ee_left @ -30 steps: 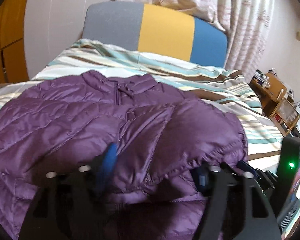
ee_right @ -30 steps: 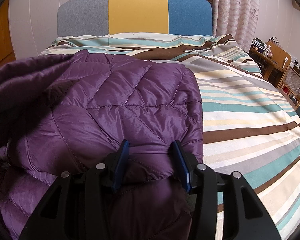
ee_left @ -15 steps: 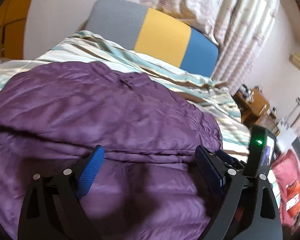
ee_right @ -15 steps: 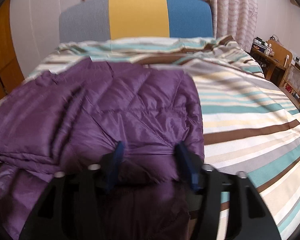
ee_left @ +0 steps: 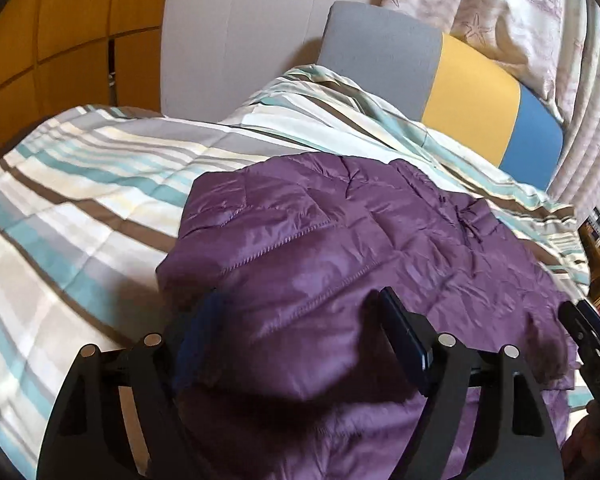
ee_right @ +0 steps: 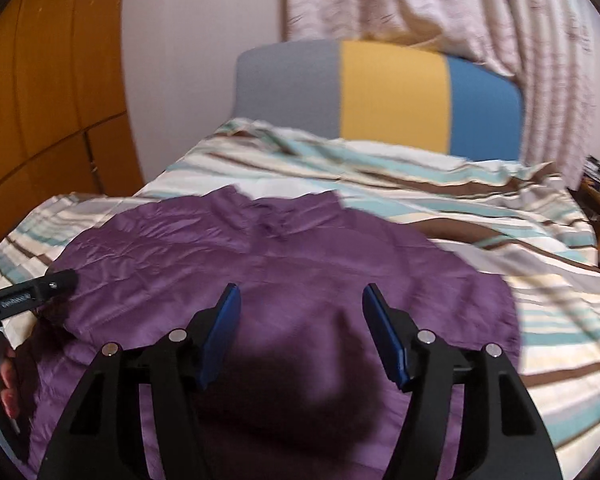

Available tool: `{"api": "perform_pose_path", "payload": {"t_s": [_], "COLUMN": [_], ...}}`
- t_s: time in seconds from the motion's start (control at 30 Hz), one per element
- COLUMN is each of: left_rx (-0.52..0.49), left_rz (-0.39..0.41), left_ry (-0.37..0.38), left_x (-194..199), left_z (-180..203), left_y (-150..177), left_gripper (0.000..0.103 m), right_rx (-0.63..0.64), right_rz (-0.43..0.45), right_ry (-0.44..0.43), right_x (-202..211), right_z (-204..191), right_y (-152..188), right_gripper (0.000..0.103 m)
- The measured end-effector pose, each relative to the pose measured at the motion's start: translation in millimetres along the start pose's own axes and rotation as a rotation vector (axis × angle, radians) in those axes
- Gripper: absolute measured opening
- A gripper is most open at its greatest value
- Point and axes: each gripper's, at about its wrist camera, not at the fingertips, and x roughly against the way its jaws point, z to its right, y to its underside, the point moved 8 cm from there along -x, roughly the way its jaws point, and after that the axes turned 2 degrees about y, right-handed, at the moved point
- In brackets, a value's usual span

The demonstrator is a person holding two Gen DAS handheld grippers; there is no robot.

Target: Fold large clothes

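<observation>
Purple quilted jacket (ee_left: pixel 340 248), glossy and creased, spread on the striped bedcover (ee_left: pixel 80 200) below the grey, yellow and blue headboard (ee_right: pixel 380 100). Left gripper (ee_left: pixel 300 340) hovers with jaws wide over a raised fold; right gripper (ee_right: pixel 300 332), jaws likewise wide, holds nothing above the jacket's near part.

My left gripper (ee_left: pixel 304 344) has its blue-padded jaws spread wide, with a fold of the purple quilted jacket (ee_left: pixel 340 248) bulging up between them; I cannot tell whether the pads touch the fabric. The jacket lies on the striped bedspread (ee_left: pixel 80 208), which runs bare to its left. Beyond it stands the grey, yellow and blue headboard (ee_left: pixel 440 76), with patterned curtains (ee_left: pixel 540 12) behind. My right gripper (ee_left: pixel 592 332) shows at the right edge.
</observation>
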Motion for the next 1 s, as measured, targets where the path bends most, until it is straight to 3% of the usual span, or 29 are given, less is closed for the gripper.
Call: {"api": "perform_pose_path", "payload": {"t_s": [0.13,0.23,0.33,0.5,0.57,0.6,0.73,0.87,1.0], "left_rx": [-0.051,-0.085,-0.105,-0.136,-0.145,-0.138,-0.099,-0.152,-0.145], "left_rz": [-0.007,-0.042,-0.046,-0.046,-0.031,-0.022,-0.005,-0.018,-0.093], "left_ry": [-0.034,-0.064,-0.067,-0.096,-0.102,-0.090,-0.007,-0.036,-0.071], "left_x": [-15,-38,-49,-45,-29,-23,-8,-31,-70], "left_z": [1,-7,-10,-7,-2,1,20,37,29], "left_y": [-1,5,8,7,7,5,-5,-19,-10], "left_gripper": [0.080,0.080,0.080,0.080,0.085,0.091,0.092,0.092,0.092], "right_rx": [0.003,-0.029,-0.070,-0.042,-0.045,-0.044,-0.039,-0.040,-0.031], "right_rz": [-0.084,-0.138,-0.157,-0.154,-0.148,-0.145,-0.134,-0.129,-0.130], "right_ry": [0.036,0.088,0.075,0.100,0.097,0.097,0.101,0.103,0.111], "right_x": [-37,-67,-82,-84,-82,-79,-75,-72,-72], "right_z": [-4,16,27,28,28,28,27,26,25], "right_y": [11,24,34,38,38,39,38,39,40], "right_gripper": [0.048,0.048,0.048,0.049,0.050,0.050,0.052,0.053,0.053]}}
